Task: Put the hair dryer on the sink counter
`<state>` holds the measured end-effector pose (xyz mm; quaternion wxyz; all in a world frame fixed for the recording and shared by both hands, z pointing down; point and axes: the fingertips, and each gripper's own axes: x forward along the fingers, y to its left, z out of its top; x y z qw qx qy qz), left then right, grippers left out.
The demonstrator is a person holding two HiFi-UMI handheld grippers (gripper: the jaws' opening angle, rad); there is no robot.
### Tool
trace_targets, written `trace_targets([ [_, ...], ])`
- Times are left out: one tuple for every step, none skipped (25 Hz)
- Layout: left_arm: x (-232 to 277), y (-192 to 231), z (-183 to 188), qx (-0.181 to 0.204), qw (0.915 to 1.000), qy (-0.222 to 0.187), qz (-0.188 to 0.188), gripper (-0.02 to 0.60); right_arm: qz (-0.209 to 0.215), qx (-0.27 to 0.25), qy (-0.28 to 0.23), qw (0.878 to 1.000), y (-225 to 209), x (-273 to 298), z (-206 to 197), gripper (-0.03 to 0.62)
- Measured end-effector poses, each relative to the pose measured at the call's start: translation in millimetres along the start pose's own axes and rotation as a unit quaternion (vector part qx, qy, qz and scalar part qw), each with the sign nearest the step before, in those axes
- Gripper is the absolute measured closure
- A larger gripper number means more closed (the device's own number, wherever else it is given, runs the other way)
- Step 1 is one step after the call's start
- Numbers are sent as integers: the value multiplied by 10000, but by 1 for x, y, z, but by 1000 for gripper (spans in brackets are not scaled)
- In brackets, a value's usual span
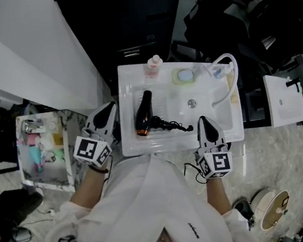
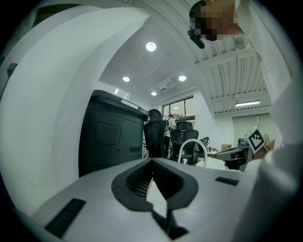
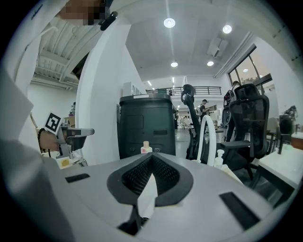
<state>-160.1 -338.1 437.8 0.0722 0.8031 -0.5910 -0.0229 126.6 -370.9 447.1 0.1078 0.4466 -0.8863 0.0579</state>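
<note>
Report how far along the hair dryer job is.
Done, it seems: the hair dryer lies flat on the sink counter, left of the drain, with its cord trailing right. In hand: nothing. The left gripper and right gripper are shut and empty at the counter's near edge, clear of the dryer. Left: probably only backing the grippers away.

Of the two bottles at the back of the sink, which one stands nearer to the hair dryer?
The pink-labelled bottle at the back left, directly behind the hair dryer. The pump bottle stands far to the right, beside the faucet.
</note>
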Motion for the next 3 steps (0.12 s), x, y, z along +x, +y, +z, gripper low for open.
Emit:
trace_targets([
  [0, 0, 0, -3, 10000, -2, -5, 558, 4, -4, 6, 10000, 0, 0, 0, 577],
  [1, 0, 0, -8, 10000, -3, -10, 558, 10, -7, 14, 10000, 0, 1, 0, 577],
  [1, 0, -1, -12, 10000, -4, -14, 558, 17, -11, 22, 10000, 0, 1, -1, 577],
])
